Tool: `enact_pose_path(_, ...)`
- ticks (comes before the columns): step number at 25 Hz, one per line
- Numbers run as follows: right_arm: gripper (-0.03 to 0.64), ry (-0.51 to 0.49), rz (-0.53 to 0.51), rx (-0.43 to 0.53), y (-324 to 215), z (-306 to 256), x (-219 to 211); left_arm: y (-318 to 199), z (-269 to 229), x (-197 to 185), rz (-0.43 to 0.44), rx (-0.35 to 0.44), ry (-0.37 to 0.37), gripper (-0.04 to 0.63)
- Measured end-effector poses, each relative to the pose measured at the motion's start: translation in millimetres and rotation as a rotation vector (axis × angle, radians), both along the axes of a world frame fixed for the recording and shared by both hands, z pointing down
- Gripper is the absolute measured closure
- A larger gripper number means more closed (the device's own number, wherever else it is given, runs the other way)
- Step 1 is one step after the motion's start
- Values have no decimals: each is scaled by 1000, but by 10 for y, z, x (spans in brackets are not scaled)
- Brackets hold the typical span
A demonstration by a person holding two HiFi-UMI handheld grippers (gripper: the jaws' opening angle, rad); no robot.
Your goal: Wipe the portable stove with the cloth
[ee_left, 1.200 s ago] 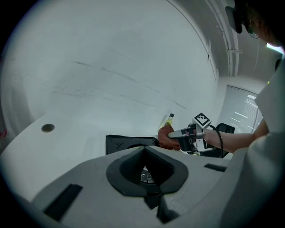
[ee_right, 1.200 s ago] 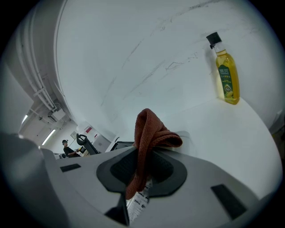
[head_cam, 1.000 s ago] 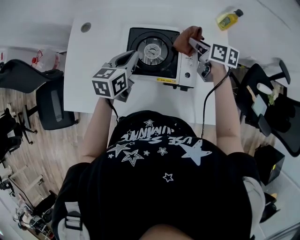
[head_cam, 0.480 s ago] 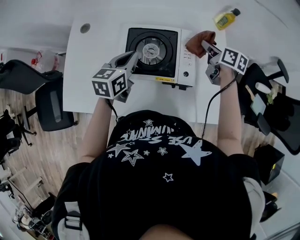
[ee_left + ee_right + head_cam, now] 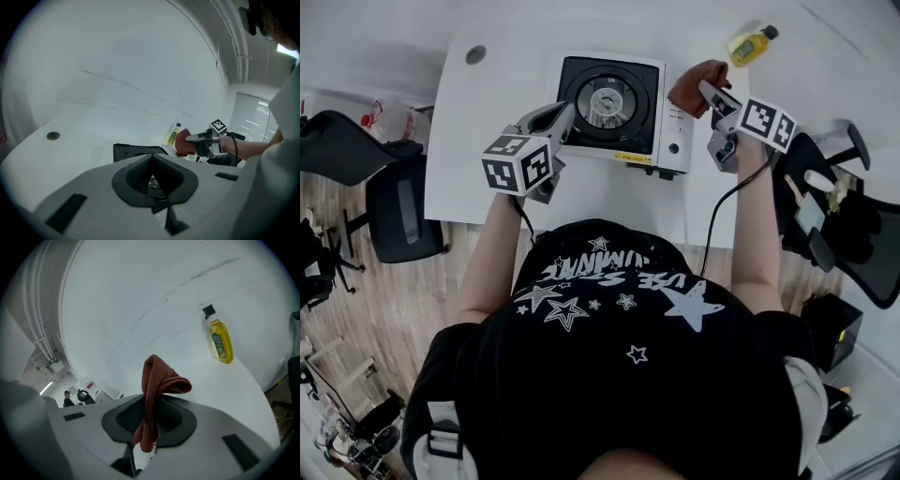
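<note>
The right gripper [image 5: 149, 439] has its jaws clamped on a bunched fold of the red-brown cloth [image 5: 159, 380], gripped low so a wad stands out ahead as a wiping face. It is held just off the right edge of the portable stove [image 5: 609, 98], which sits at the far edge of the table [image 5: 487, 141]. The left gripper [image 5: 154, 187], jaws together on nothing, sits at the stove's front-left corner, likely to steady it; contact is unclear. A yellow bottle [image 5: 751, 41] stands near the far right corner.
</note>
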State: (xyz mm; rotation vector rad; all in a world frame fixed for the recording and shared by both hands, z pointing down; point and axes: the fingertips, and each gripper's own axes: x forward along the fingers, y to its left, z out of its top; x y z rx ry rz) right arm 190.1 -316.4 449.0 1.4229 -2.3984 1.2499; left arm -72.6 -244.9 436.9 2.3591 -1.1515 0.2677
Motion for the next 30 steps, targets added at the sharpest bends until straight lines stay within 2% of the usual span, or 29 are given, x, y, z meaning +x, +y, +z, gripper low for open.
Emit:
enact_pose_path(13, 552, -2, -271, 71, 151, -394, -1497, 78, -80, -504, -45, 17, 33, 588)
enact_pose_path(30, 552, -13, -437, 37, 221, -215, -2953, 65, 82, -1090, -46, -18, 54, 588)
